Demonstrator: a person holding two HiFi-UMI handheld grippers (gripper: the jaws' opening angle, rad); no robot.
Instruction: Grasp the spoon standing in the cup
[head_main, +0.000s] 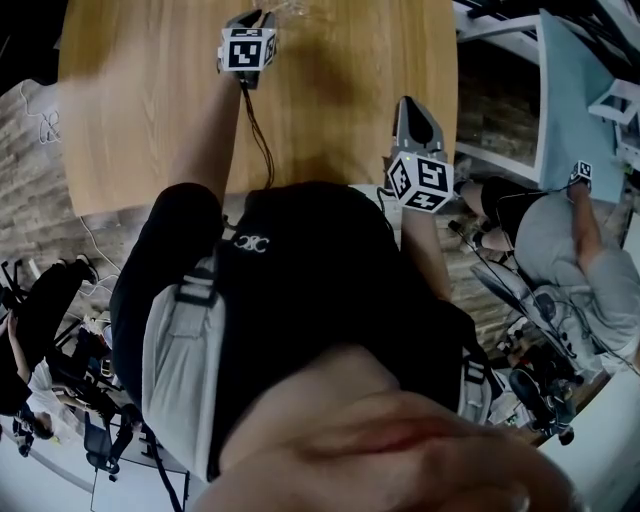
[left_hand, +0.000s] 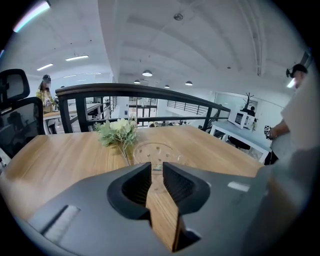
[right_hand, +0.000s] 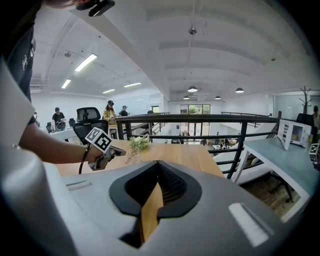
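Jaws of the left gripper (left_hand: 157, 169) are seen a little apart, with a narrow gap between them. At their tips a small bright piece is seen, probably the top of the spoon (left_hand: 156, 167); it does not seem to be pressed yet. Just beyond, the clear cup (left_hand: 145, 150) stands on the counter (left_hand: 60, 160), and a plant (left_hand: 118, 132) is placed behind it. The right gripper (right_hand: 158, 164) is held aside, its jaws pressed together on nothing.

If the jaws are closed off-centre, the thin handle could be pushed away and the light cup tipped over.

The spoon is shown only in the left gripper view. In the head view only the cup's rim is caught, at the top edge.
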